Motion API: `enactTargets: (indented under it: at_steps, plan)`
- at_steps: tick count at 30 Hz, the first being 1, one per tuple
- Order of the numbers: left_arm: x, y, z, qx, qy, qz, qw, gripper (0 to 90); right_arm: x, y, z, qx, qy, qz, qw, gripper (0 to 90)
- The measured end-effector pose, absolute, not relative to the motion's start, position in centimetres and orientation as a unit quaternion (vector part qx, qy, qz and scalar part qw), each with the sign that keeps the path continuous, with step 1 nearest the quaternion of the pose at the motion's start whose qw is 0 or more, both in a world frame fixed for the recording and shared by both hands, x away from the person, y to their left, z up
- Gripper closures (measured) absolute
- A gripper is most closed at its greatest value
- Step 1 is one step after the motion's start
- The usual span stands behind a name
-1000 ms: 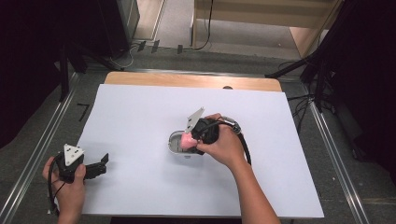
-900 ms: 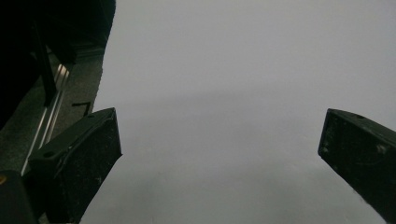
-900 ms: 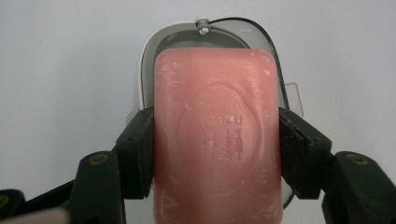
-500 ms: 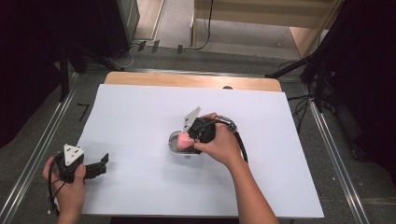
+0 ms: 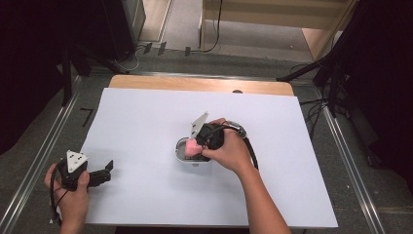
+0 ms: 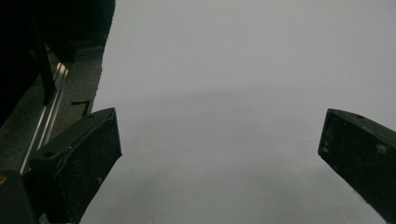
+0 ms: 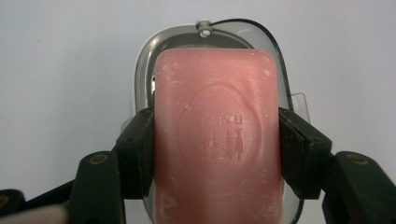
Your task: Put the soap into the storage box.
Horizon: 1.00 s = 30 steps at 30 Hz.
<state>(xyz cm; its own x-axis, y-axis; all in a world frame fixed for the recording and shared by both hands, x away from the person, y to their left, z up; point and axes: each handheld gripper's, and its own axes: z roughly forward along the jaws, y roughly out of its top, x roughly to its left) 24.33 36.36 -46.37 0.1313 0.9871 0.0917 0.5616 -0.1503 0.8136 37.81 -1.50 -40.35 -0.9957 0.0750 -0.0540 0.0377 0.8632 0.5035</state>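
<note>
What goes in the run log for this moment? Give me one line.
right claw: shut on pink soap bar, over clear soap dish | left claw: open, empty, near table's left front corner

White table (image 5: 146, 122), clear dish (image 5: 181, 155) on it.

L hand-held gripper (image 5: 103, 171) agape, R (image 5: 203, 148) clamped

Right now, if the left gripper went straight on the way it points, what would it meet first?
Probably nothing soon: ahead of the open left gripper lies only the bare white table sheet. Its line seems to pass near the soap dish, but depth is unclear.
</note>
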Motion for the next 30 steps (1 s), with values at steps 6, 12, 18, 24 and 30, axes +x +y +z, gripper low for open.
enactTargets:
  at_steps: [6, 12, 18, 24, 30]
  plan:
    - [24.4, 36.4, -46.4, 0.681, 0.569, 0.332, 0.318, 0.0, 37.9, -1.6, -40.3, 0.03, 0.964, 0.261, 0.033, 38.8]
    - [24.4, 36.4, -46.4, 0.681, 0.57, 0.332, 0.319, 0.0, 37.9, -1.5, -40.3, 0.033, 0.965, 0.259, 0.038, 38.7]
    - [24.4, 36.4, -46.4, 0.681, 0.569, 0.332, 0.319, 0.0, 37.8, -1.7, -39.6, 0.034, 0.954, 0.297, 0.038, 39.9]
    - [24.4, 36.4, -46.4, 0.681, 0.569, 0.333, 0.318, 0.0, 37.7, -2.6, -38.9, 0.047, 0.949, 0.31, 0.042, 39.9]
    - [24.4, 36.4, -46.4, 0.681, 0.569, 0.333, 0.319, 0.0, 37.4, -3.5, -38.5, 0.069, 0.943, 0.323, 0.047, 37.1]
